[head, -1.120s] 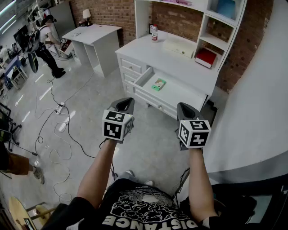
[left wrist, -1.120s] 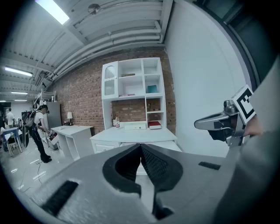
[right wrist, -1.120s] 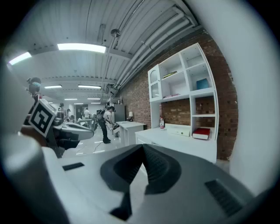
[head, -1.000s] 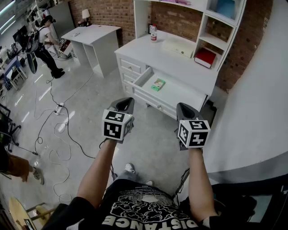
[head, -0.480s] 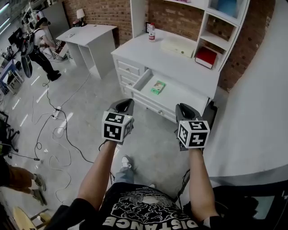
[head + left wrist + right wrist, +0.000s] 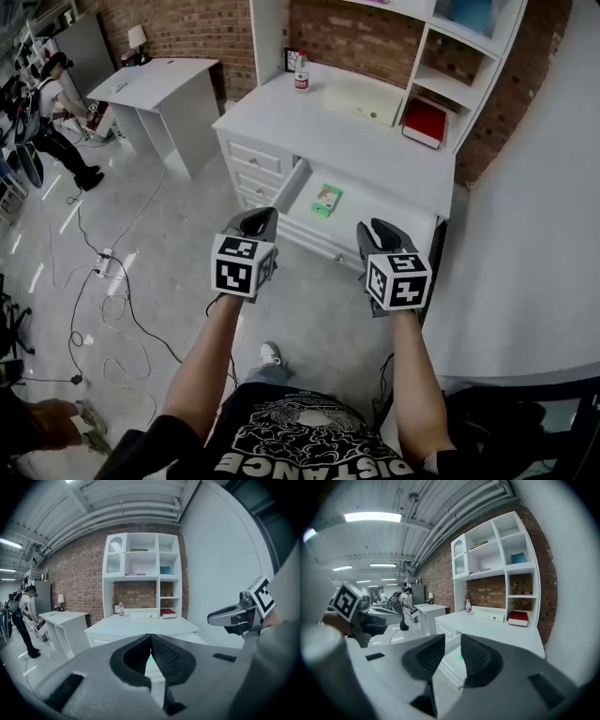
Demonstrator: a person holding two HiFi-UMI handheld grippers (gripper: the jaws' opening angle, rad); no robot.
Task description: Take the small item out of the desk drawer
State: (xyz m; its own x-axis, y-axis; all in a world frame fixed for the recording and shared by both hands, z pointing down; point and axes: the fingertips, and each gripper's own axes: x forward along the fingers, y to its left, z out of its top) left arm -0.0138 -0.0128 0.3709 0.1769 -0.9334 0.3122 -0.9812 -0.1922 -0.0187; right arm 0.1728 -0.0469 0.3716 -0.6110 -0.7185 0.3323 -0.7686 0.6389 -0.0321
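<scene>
A small green item lies in the open drawer of the white desk. Both grippers hang in the air short of the drawer front, well apart from the item. My left gripper is shut with nothing in it; in the left gripper view its tips meet. My right gripper points at the drawer's right part. Its jaws stand a narrow gap apart and are opening, with nothing between them. The green item shows faintly through that gap.
On the desk top stand a bottle, a white box and a red book in the hutch. A second white desk stands at left. Cables trail over the floor. A white wall closes the right.
The desk and its open drawer have come nearer and shifted towards the middle of the head view. Both grippers keep their places in the view.
</scene>
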